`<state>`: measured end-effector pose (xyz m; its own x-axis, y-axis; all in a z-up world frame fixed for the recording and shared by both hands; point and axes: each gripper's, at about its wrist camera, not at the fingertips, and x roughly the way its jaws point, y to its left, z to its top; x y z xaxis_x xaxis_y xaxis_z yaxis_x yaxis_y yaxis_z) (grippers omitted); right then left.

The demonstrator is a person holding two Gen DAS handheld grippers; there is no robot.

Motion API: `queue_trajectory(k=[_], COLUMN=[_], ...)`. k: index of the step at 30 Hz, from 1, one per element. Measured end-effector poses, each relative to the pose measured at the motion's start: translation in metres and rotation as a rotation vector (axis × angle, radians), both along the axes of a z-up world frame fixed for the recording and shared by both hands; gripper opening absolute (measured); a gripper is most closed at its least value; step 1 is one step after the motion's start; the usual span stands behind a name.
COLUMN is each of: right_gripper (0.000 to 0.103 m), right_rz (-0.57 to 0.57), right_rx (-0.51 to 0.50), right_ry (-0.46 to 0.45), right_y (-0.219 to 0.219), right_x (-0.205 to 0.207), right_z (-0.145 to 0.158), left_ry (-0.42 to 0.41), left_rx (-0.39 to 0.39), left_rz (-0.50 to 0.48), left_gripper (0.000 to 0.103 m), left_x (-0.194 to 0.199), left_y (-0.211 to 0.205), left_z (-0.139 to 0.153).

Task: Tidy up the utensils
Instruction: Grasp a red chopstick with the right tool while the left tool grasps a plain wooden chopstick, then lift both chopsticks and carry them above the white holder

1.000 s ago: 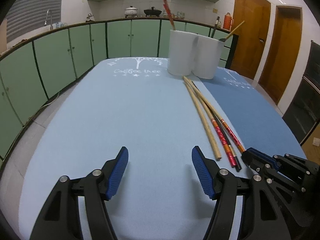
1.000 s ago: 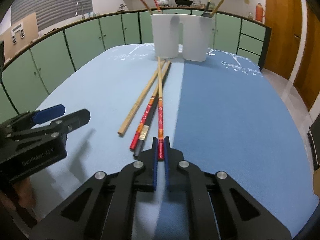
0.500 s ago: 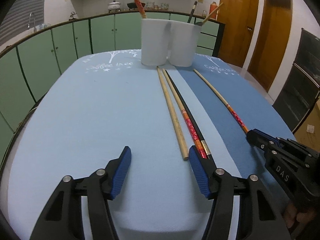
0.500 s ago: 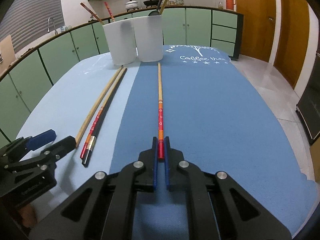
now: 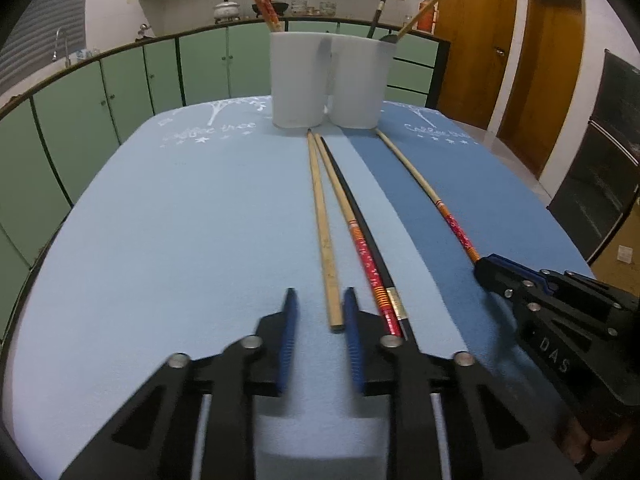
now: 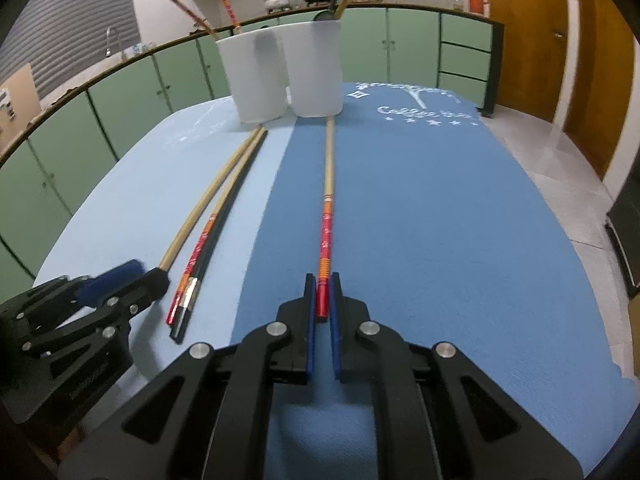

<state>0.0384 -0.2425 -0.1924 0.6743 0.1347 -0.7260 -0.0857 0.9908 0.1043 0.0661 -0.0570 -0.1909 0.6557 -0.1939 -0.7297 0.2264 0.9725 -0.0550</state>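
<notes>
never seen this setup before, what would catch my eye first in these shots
The right gripper is shut on a red-ended chopstick lying on the darker blue cloth, pointing at two white cups. Left of it, the left gripper straddles the near end of a plain wooden chopstick, beside a red and a black one.

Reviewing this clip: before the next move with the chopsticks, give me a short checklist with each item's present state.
1. Right gripper shut on the red-ended chopstick: ok.
2. Chopstick tip clear of the right white cup: cannot tell.
3. Plain wooden chopstick end between the left gripper fingers: ok.
4. Left gripper closed on it: not ok, gap remains.
5. Both cups upright, left white cup included: ok.
</notes>
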Motion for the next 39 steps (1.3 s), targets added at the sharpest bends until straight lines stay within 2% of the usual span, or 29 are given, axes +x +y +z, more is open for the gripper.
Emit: queue_trajectory(k=[1, 6, 10, 14, 17, 19, 21, 30, 39], right_gripper=[0.014, 0.032, 0.032, 0.029, 0.020, 0.010, 0.006, 0.005, 0.005], right_rz=[0.012, 0.022, 0.017, 0.022, 0.024, 0.022, 0.019, -0.001, 0.027], right_rx=[0.011, 0.064, 0.081, 0.071, 0.036, 0.010, -0.008, -0.019, -0.060], right_ry=[0.000, -0.023, -0.025, -0.025, -0.024, -0.024, -0.025, -0.052, -0.186], right_y=[-0.001, -0.012, -0.015, -0.010, -0.005, -0.002, 0.001, -0.004, -0.006], right_x=[-0.001, -0.012, -0.016, -0.013, -0.013, -0.012, -0.012, -0.014, -0.020], right_z=[0.000, 0.003, 0.002, 0.002, 0.001, 0.001, 0.000, 0.010, 0.059], left_ry=[0.000, 0.005, 0.006, 0.006, 0.007, 0.006, 0.004, -0.001, -0.080], left_rx=[-0.002, -0.023, -0.031, -0.032, -0.034, -0.031, -0.028, -0.054, -0.066], left_rz=[-0.008, -0.005, 0.000, 0.005, 0.007, 0.009, 0.013, 0.032, 0.043], left_gripper=[0.009, 0.008, 0.008, 0.008, 0.008, 0.008, 0.007, 0.007, 0.007], left_x=[0.000, 0.002, 0.003, 0.003, 0.003, 0.003, 0.003, 0.002, -0.003], left_y=[-0.001, 0.000, 0.000, 0.000, 0.000, 0.000, -0.001, 0.004, 0.011], left_z=[0.000, 0.000, 0.000, -0.001, -0.001, -0.001, 0.000, 0.004, 0.049])
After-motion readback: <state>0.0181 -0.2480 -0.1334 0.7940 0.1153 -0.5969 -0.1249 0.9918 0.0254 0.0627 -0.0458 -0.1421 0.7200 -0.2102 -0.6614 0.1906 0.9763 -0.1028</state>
